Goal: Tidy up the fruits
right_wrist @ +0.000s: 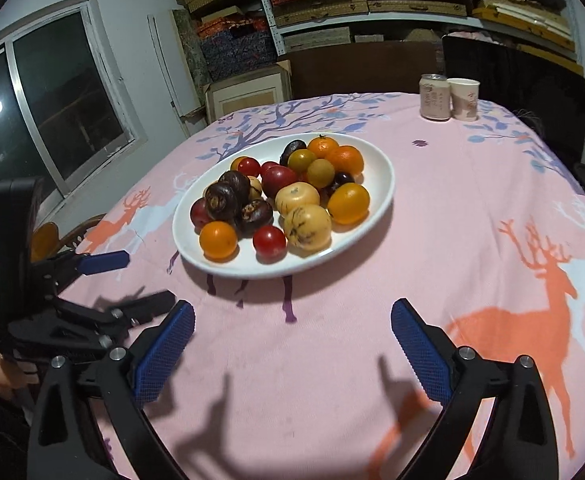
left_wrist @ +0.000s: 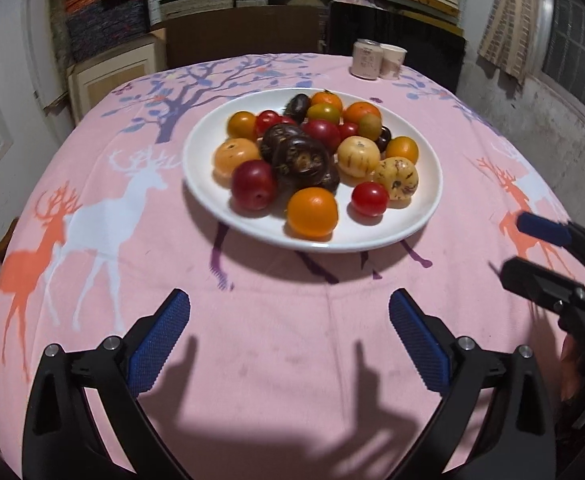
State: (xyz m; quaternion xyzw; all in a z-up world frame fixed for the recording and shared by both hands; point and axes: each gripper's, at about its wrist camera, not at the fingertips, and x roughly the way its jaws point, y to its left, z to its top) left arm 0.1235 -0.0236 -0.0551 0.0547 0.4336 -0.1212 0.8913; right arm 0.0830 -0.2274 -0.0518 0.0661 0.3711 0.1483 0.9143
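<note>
while both grippers gape, fruit plate lies ahead.

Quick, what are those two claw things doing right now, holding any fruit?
Left gripper: jaws open, holding nothing.
Right gripper: jaws open, holding nothing.

Black claw, blue ridged pads, silver screws

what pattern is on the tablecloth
Pink tablecloth printed with orange and white deer and blue-purple trees; clearest in the right wrist view.
</note>
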